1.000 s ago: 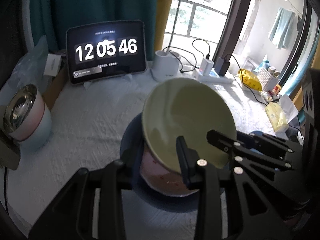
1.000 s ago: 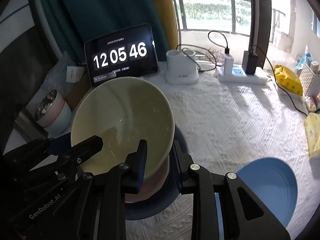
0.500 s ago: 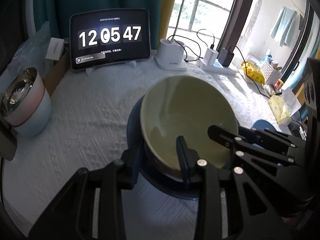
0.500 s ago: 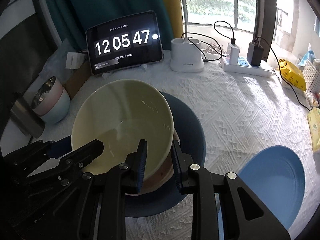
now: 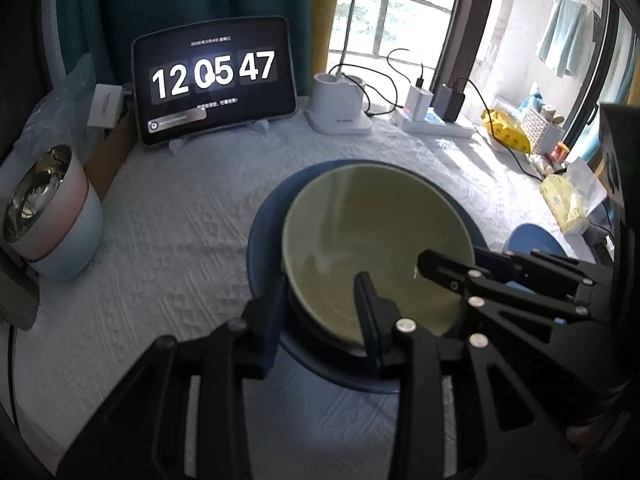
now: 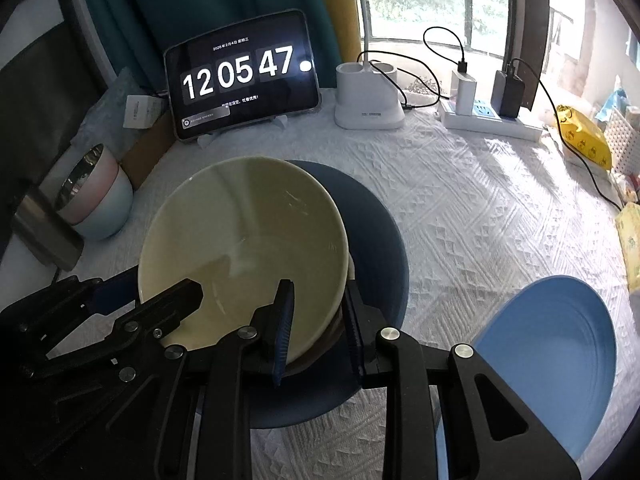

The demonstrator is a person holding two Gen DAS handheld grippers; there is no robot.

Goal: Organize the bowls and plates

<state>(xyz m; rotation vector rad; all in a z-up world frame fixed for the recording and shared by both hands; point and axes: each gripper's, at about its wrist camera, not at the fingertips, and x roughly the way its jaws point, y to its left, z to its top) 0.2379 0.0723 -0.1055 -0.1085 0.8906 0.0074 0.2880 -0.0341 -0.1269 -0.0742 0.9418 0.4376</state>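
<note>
While both my jaws grip the rim of the yellow bowl (image 6: pixel 240 248), it sits nested on another bowl over the dark blue plate (image 6: pixel 380 248) on the worktop; the light blue plate (image 6: pixel 552 344) remains unstacked.

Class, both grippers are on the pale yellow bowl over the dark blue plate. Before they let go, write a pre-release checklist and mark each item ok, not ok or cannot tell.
1. Pale yellow bowl over the dark blue plate, not hanging past its rim: ok.
2. Bowl fully seated in the bowl beneath: cannot tell, the underside is hidden.
3. Right gripper astride the bowl's rim: ok.
4. Left gripper astride the opposite rim: ok.
5. Light blue plate clear of the stack: ok.
6. Nested metal-lined bowls well away: ok.
</note>
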